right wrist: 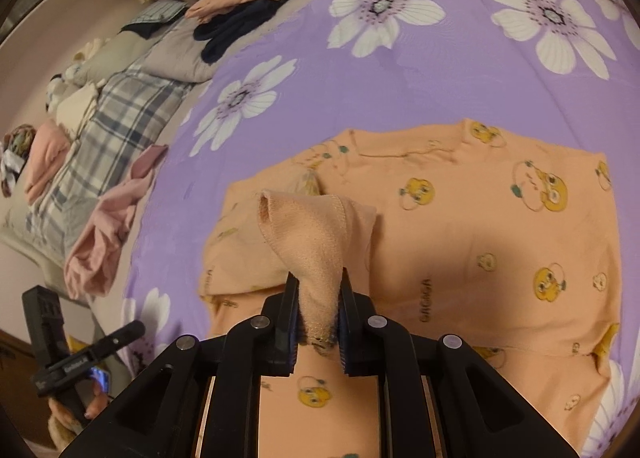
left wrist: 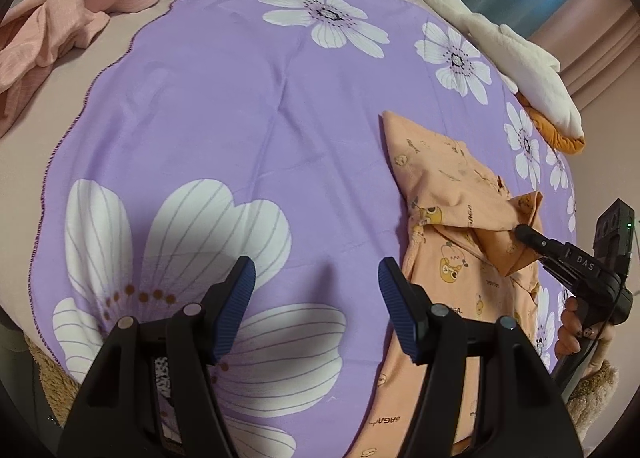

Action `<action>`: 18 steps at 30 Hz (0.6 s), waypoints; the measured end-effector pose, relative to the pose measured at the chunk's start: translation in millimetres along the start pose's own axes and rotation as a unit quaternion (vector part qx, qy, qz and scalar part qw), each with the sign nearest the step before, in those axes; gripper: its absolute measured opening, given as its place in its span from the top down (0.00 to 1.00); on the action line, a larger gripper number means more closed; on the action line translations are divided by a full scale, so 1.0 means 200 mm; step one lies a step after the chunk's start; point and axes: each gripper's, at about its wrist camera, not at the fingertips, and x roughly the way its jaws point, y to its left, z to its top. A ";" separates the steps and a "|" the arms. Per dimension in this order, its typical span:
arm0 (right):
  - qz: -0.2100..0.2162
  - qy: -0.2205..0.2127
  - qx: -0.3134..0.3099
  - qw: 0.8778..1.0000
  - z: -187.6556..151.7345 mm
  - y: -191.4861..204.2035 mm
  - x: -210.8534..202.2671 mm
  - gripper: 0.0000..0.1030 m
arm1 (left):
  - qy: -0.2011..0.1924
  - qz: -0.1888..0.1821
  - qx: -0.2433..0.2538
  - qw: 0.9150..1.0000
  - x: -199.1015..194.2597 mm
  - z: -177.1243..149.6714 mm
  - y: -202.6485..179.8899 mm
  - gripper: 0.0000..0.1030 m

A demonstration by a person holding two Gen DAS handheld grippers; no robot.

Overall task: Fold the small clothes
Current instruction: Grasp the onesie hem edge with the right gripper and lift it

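Count: one orange printed garment [right wrist: 460, 242], right of the left fingers [left wrist: 236, 314]; one purple flowered sheet [left wrist: 240, 130] beneath; two grippers; one plush goose [left wrist: 520, 62] beyond.

The left claw [left wrist: 316, 278] is held pitched downward, its two blue-padded fingers [left wrist: 236, 310] spread wide with nothing gripped between them. The right claw [right wrist: 318, 310] is pinched nearly closed, a bunched fold of the orange garment [right wrist: 480, 238] clamped between its pads and lifted. From the left wrist view, the right claw is seen reaching in from the right edge, a hand [left wrist: 576, 332] wrapped around its handle.
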 end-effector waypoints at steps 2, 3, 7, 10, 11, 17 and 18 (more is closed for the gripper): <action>-0.002 0.003 0.009 1.000 -0.01 -0.03 0.01 0.85 | 0.003 0.000 0.004 1.000 0.01 0.00 -0.01 0.39; -0.003 0.004 0.010 1.000 -0.02 -0.05 0.01 0.85 | 0.005 0.000 0.007 1.000 0.01 0.00 -0.02 0.39; 0.001 0.004 0.023 1.000 -0.04 -0.09 0.01 0.85 | 0.013 0.005 0.009 1.000 0.04 -0.01 -0.03 0.39; 0.012 -0.006 0.040 0.999 -0.03 -0.11 -0.01 0.86 | 0.016 0.003 0.012 1.000 0.05 -0.01 -0.05 0.39; 0.014 -0.013 0.041 0.999 -0.02 -0.11 -0.03 0.86 | 0.016 0.002 0.013 1.000 0.05 0.00 -0.05 0.39; 0.030 -0.057 0.034 0.997 0.07 -0.09 -0.20 0.86 | 0.018 -0.009 0.013 1.000 0.07 0.02 -0.08 0.39; 0.030 -0.067 0.030 0.997 0.09 -0.08 -0.24 0.86 | 0.018 -0.012 0.016 1.000 0.07 0.03 -0.10 0.39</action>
